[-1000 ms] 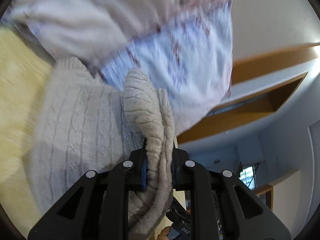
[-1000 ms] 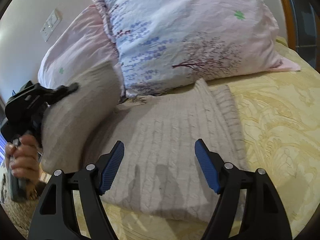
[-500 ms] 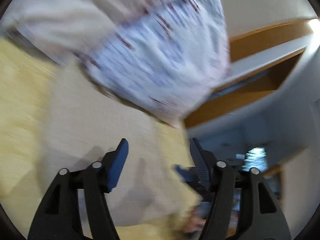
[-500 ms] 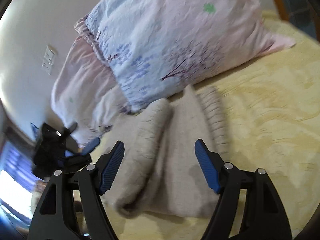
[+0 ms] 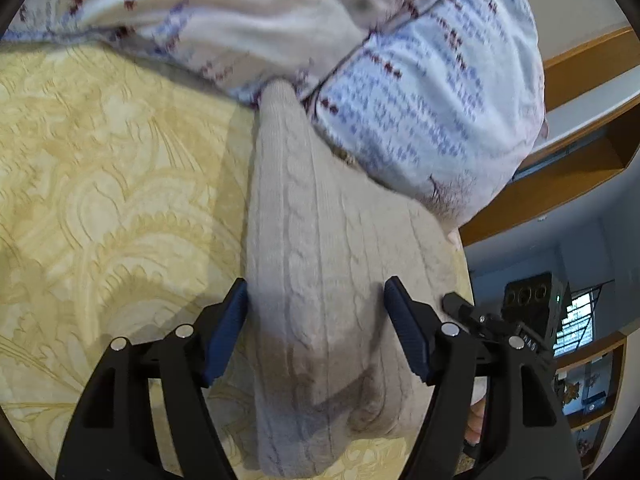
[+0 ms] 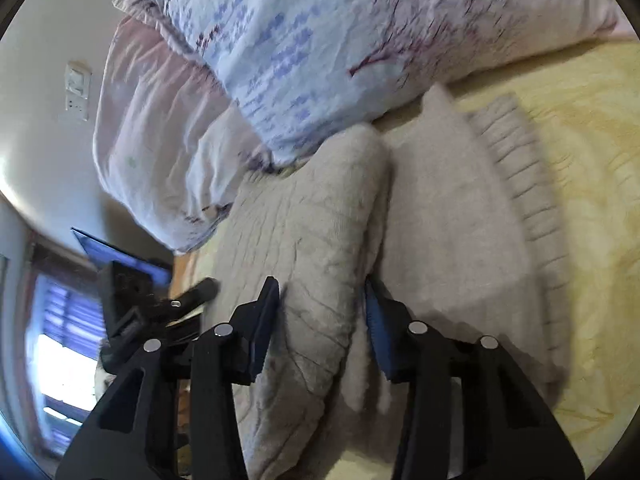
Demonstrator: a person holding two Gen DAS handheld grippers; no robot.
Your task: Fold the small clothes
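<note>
A beige cable-knit sweater (image 5: 320,280) lies folded on the yellow bedspread (image 5: 100,200), its far end against the pillows. My left gripper (image 5: 316,316) is open, its blue pads straddling the sweater's near end without pinching it. In the right wrist view the sweater (image 6: 460,220) shows a thick folded-over flap (image 6: 312,240) on its left side. My right gripper (image 6: 320,312) has its jaws partly closed around this flap, pads touching both sides. The left gripper body (image 6: 132,304) shows at the left edge of that view.
Two floral pillows, blue-and-pink (image 6: 340,40) and pink (image 6: 160,140), lean against the wall behind the sweater. The bed edge is near the sweater's left side (image 6: 184,280). Wooden shelves (image 5: 580,140) and a wall switch (image 6: 78,96) are beyond.
My left gripper let go of the sweater edge, dropping the flap over the body, and now hovers open. My right gripper moved left onto the flap and narrowed around it.
</note>
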